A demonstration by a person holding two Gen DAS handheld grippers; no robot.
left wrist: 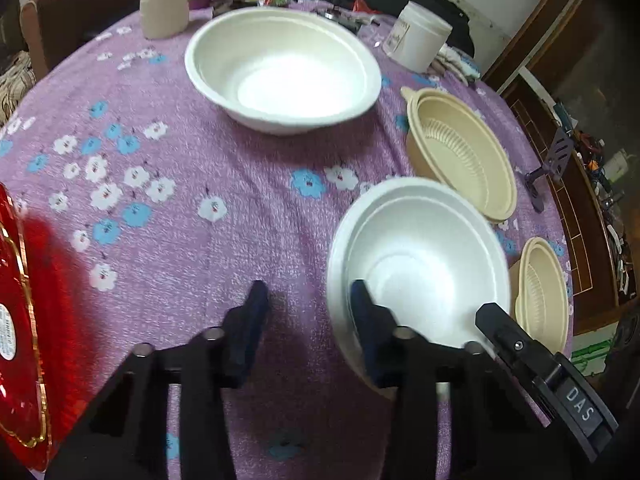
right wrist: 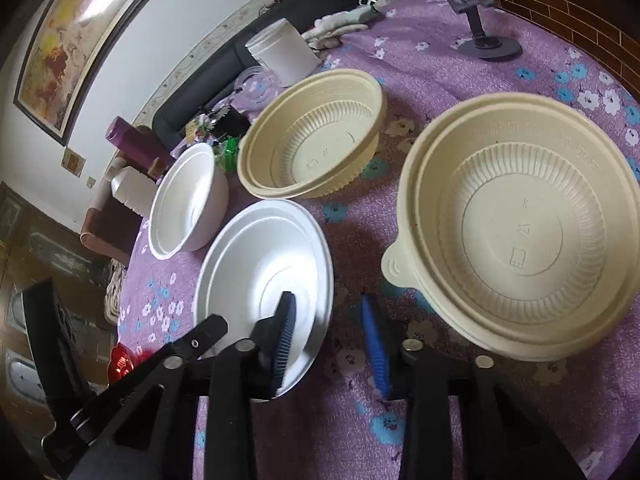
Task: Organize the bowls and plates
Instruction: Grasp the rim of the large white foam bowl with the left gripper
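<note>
Here two white bowls (right wrist: 264, 272) and two beige bowls (right wrist: 520, 236) flank both gaping, empty grippers (right wrist: 330, 336).

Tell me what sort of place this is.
Most likely a lived-in home dining or living room: a round table under a purple floral tablecloth, a framed painting on the wall, a dark sofa behind, and household clutter at the table's far edge.

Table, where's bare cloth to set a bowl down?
Widest bare tablecloth lies between the red plate, the far white bowl and the near white bowl. Crowded on the right, around the beige bowls.
</note>
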